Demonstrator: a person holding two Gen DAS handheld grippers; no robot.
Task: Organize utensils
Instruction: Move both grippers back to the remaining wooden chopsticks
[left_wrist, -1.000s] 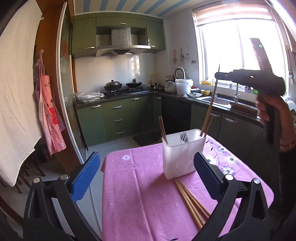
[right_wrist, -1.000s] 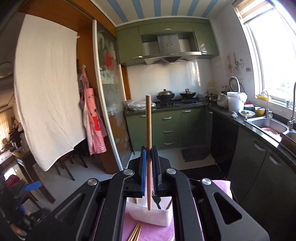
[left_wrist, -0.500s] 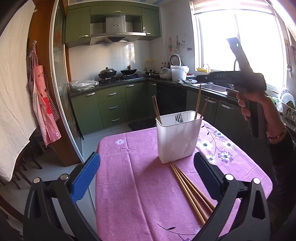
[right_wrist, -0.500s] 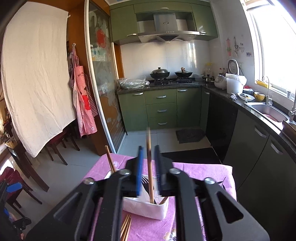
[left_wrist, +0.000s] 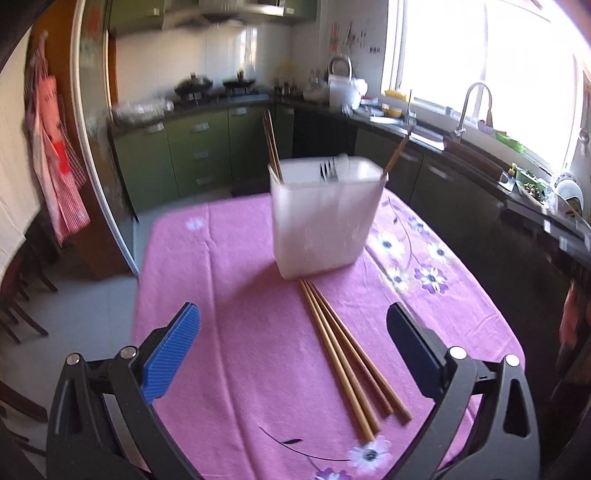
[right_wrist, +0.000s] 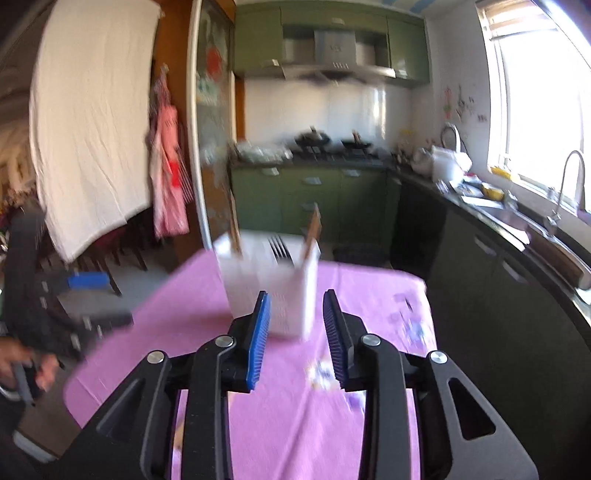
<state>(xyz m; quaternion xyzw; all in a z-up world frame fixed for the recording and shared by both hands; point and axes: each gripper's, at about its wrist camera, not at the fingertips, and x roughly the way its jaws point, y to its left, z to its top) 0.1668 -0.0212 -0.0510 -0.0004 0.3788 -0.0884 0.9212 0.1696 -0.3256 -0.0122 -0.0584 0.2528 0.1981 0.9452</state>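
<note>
A white plastic utensil holder (left_wrist: 325, 218) stands on the pink tablecloth (left_wrist: 236, 295). It holds chopsticks at its left end (left_wrist: 272, 144), one chopstick at its right end (left_wrist: 395, 155) and a fork (left_wrist: 327, 170). Three loose chopsticks (left_wrist: 351, 362) lie on the cloth in front of it. My left gripper (left_wrist: 291, 350) is wide open and empty, low over the cloth, with the loose chopsticks between its fingers. My right gripper (right_wrist: 295, 332) is partly open and empty, just short of the holder (right_wrist: 269, 284), which looks blurred.
Green kitchen cabinets (left_wrist: 192, 158) and a stove stand behind the table. A dark counter with a sink and tap (left_wrist: 476, 107) runs along the right under the window. A glass sliding door (left_wrist: 92, 147) is on the left. The table's edges drop off left and right.
My right gripper let go of the chopstick into the holder, opened, and pulled back and down. My left gripper tilted down and moved closer to the loose chopsticks.
</note>
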